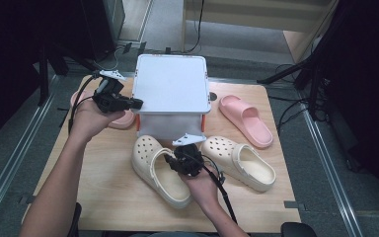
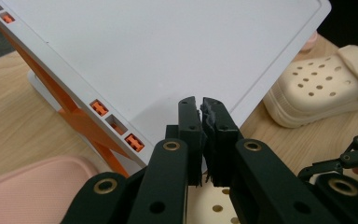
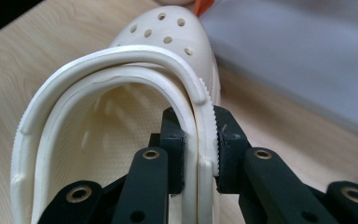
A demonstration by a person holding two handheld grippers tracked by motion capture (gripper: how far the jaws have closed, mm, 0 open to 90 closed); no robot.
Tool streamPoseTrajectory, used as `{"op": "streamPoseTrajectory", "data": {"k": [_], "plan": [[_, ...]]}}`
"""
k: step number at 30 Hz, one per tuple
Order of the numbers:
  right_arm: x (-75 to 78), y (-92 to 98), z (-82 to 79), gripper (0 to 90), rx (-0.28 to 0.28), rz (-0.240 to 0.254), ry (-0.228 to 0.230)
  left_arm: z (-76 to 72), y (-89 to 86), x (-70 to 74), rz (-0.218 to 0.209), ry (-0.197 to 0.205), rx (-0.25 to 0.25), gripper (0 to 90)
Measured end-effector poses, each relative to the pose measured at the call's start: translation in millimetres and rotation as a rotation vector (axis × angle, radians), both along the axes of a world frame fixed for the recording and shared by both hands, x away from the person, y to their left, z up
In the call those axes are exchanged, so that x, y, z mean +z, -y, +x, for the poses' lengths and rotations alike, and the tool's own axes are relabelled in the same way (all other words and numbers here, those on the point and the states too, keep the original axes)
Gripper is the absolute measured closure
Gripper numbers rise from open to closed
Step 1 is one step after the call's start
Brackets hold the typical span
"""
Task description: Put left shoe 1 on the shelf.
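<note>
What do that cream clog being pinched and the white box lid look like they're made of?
Cream clog: probably soft moulded foam rubber, matte, with punched holes and a ribbed rim between the right gripper pads. White lid: apparently hard plastic, smooth satin, with a crisp moulded edge.

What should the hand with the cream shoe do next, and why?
Probably lift the cream clog a little off the table. The right gripper has its jaws on both sides of the clog's side wall and strap, pads touching, so the grip looks made. The white box stands just behind, lid down, with the left gripper, shut, at its edge.
</note>
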State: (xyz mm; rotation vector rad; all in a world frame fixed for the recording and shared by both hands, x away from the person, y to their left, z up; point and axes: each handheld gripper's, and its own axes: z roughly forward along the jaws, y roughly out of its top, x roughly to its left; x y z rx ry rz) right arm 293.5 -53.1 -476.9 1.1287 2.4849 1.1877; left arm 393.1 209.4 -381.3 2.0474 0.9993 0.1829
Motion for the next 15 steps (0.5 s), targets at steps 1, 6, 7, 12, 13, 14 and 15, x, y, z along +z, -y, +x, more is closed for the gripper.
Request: {"op": "streamPoseTrajectory", "data": {"k": [1,6,7,12,13,14,15], "plan": [[3.3,0.5,2.3,77.9,-0.003,0.009,-0.003,0.5,-1.9,-0.9,-0.013,-0.004,-0.001,86.5],[16.5,5.4,19.5,77.8,-0.043,0.031,0.022,0.5,-2.9,-1.0,-0.013,-0.005,-0.001,86.8],[17.2,6.1,23.0,77.8,-0.050,0.033,0.027,0.3,-2.4,-0.8,-0.011,-0.004,0.001,86.8],[15.9,7.3,44.8,77.7,-0.111,0.031,0.036,0.1,-2.3,-0.8,-0.011,-0.003,0.001,86.8],[15.0,6.8,48.8,77.7,-0.126,0.029,0.037,-0.1,-2.3,-0.8,-0.011,-0.002,0.001,86.8],[13.4,6.4,53.7,77.6,-0.144,0.035,0.037,-0.1,-2.2,-0.8,-0.010,-0.002,0.001,86.7],[11.9,6.1,57.5,77.6,-0.157,0.039,0.037,-0.2,-2.0,-0.8,-0.010,-0.001,0.002,86.7]]}}
